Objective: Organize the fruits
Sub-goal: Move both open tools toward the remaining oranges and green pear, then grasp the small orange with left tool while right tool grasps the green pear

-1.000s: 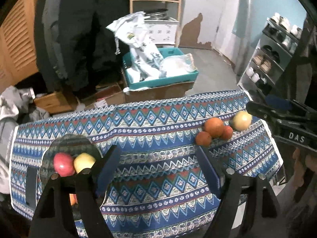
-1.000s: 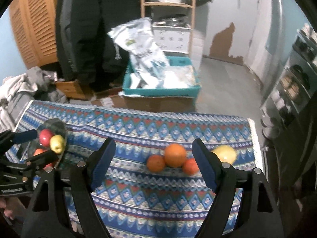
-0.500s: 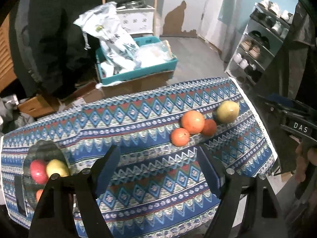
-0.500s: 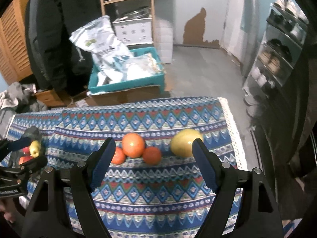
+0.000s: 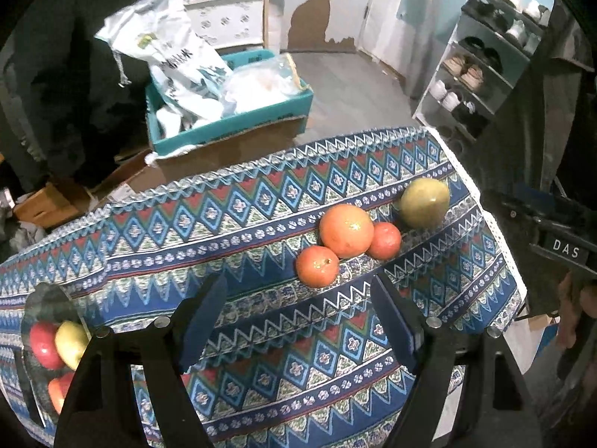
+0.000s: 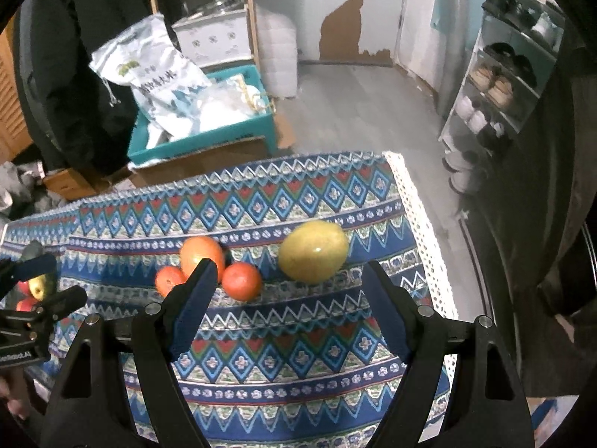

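Observation:
On the patterned tablecloth point(image 5: 238, 231) lie a big orange point(image 5: 346, 230), two small oranges point(image 5: 317, 266) point(image 5: 384, 240) and a yellow-green mango point(image 5: 425, 203). A glass bowl point(image 5: 41, 298) at the left edge holds a red apple point(image 5: 44, 344), a yellow apple point(image 5: 71, 342) and another red fruit. My left gripper point(image 5: 298, 317) is open and empty, just short of the nearest small orange. My right gripper point(image 6: 287, 302) is open and empty, with the mango point(image 6: 313, 252) and a small orange point(image 6: 241, 280) just beyond its fingertips.
The table's right edge has white lace trim point(image 6: 421, 224). Beyond the table a teal crate point(image 5: 231, 123) with white bags sits on a cardboard box. A shoe rack point(image 5: 485, 67) stands at the right. Dark coats hang at the left.
Both grippers have moved right and closer to the oranges and mango, which look larger now. The bowl has slid to the left edge of the left view. Both stay open.

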The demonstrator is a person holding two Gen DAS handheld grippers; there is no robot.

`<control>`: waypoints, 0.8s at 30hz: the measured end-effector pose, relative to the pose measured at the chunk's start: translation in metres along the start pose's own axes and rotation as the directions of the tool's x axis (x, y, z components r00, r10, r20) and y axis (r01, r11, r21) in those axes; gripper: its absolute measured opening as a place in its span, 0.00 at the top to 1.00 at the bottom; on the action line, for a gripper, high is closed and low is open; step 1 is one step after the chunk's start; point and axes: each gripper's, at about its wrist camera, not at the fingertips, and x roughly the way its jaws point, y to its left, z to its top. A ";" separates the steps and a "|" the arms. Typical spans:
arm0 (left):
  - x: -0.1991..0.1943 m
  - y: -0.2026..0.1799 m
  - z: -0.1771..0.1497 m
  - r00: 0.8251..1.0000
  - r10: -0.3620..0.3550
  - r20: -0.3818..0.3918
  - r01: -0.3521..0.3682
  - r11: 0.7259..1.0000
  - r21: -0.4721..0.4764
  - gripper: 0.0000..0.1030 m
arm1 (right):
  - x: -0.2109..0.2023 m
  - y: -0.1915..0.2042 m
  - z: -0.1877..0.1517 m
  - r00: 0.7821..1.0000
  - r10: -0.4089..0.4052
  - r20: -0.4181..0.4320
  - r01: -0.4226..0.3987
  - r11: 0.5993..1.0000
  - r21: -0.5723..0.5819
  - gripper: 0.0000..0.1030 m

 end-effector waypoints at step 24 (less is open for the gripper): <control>0.126 -0.002 0.008 0.980 -0.087 -0.177 0.080 0.996 -0.046 0.22 | 0.099 -0.035 -0.009 0.987 -0.020 -0.157 0.037 0.994 0.104 0.22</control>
